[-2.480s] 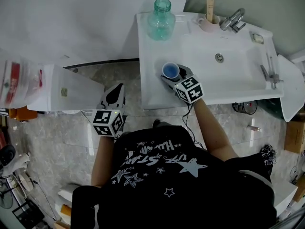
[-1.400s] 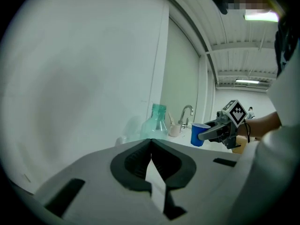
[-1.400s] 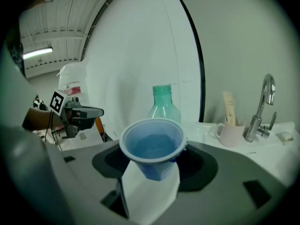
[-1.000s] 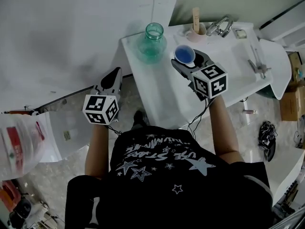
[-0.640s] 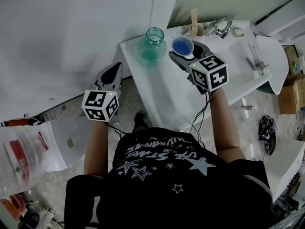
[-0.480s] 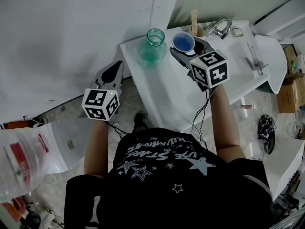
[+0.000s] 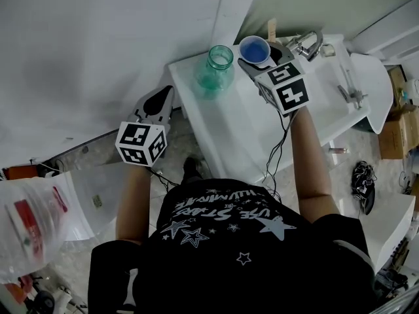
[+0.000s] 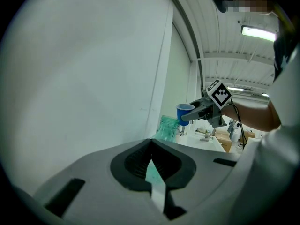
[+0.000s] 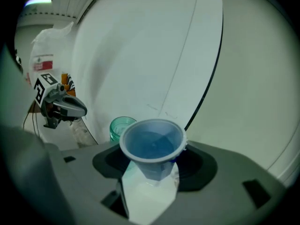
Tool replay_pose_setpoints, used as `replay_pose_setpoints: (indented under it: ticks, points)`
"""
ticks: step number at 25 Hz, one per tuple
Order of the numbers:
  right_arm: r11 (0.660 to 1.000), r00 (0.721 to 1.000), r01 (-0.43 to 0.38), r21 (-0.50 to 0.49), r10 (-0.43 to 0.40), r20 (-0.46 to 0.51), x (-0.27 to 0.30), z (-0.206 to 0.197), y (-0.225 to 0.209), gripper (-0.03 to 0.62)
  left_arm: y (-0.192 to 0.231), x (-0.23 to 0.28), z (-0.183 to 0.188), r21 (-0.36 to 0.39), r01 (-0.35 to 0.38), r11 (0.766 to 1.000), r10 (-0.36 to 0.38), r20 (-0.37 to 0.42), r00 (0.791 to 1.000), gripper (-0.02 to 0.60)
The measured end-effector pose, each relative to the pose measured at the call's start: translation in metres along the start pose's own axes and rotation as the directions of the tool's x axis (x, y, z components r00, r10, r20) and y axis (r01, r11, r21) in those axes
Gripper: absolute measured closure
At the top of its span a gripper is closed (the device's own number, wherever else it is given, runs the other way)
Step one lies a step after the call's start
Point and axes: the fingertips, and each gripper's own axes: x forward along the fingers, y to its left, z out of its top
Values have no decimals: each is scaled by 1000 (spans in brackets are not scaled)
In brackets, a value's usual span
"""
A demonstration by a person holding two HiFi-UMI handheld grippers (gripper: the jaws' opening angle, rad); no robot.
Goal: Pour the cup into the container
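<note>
Carrying is the step in hand: my right gripper (image 7: 256, 52) is clamped on the blue cup (image 7: 253, 47), its 2 jaws pressing the cup's lower wall from either side. The cup stands upright with what looks like liquid inside. The container, a teal glass jar (image 7: 217, 67), sits on the white counter (image 7: 229, 126) just beyond and to the left of my right gripper's tip. It is lower than the cup's rim, and its open mouth is not yet under the cup. I judge that pouring has not begun. The next move calls for bringing the cup's lip over that mouth, then rolling my right wrist slowly leftward so the stream lands inside and not on the counter. The mouth looks about as wide as the cup's rim, so aim matters. My right forearm reaches out over the counter with the gripper tipped somewhat downward. My left gripper (image 7: 157, 100) hangs off the counter's left edge, jaws together on nothing, pointing nearly level toward the jar, well apart from it.
</note>
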Motion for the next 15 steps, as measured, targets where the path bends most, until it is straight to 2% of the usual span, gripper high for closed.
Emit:
replay_pose_setpoints:
  ticks: [8, 15]
  points:
    - [996, 998, 45, -83, -48, -35, 10, 8, 2, 309, 5, 5, -3, -15, 6, 1000, -6, -2, 1000, 569]
    - [962, 989, 104, -253, -127, -76, 14, 15, -3, 309, 8, 9, -6, -29, 6, 1000, -6, -6, 1000, 569]
